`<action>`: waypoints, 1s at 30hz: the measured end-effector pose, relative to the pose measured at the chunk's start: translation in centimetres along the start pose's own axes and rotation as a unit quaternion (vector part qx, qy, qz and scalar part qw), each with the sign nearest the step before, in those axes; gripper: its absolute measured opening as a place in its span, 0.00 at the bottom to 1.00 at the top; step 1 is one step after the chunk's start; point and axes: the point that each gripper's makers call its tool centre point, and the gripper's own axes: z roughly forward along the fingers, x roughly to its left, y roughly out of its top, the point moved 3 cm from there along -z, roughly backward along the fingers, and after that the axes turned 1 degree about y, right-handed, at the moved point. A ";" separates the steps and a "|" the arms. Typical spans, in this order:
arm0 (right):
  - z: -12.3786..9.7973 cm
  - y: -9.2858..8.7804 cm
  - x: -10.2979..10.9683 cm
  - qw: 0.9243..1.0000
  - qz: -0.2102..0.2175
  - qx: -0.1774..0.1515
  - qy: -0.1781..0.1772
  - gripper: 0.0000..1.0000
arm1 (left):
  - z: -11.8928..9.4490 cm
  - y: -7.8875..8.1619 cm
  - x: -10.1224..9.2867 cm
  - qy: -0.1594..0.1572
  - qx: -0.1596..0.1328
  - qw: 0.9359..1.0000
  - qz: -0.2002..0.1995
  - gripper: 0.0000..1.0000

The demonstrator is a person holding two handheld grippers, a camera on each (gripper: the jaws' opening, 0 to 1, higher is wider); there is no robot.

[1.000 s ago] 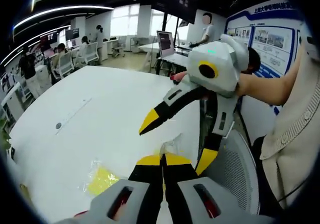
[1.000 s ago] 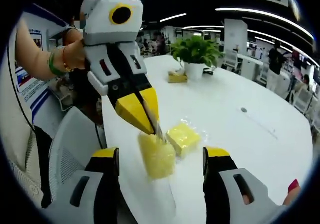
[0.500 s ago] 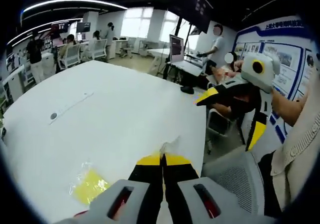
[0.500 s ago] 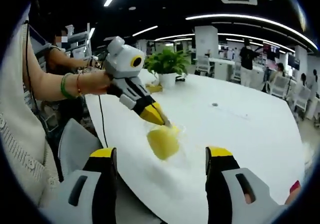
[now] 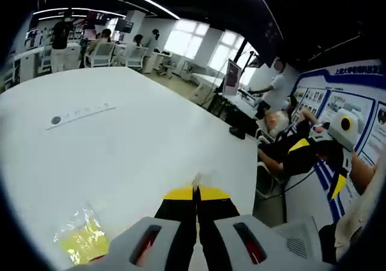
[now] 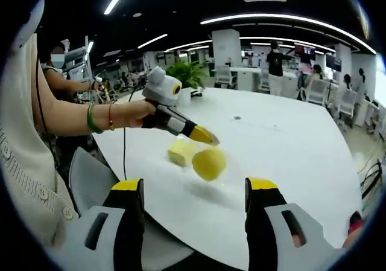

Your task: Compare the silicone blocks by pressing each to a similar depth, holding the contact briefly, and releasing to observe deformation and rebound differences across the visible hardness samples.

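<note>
White table (image 6: 289, 144); left claw (image 6: 211, 139) dangles yellow block (image 6: 209, 163), axis unclear.

A large white worktop (image 6: 289, 138) carries a yellow silicone block (image 6: 180, 152) near its edge; in the left gripper view a yellow block in clear wrapping (image 5: 81, 241) lies on it, and a long grey strip (image 5: 81, 112) sits farther off.

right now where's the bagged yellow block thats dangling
In the right gripper view it hangs mid-frame above the white table, below the left gripper, beside the other yellow block.
</note>
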 end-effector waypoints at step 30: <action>1.1 -1.2 -4.8 0.999 0.037 0.009 -0.031 0.55 | 6.8 -4.7 11.0 0.168 -0.024 0.974 -0.147 0.00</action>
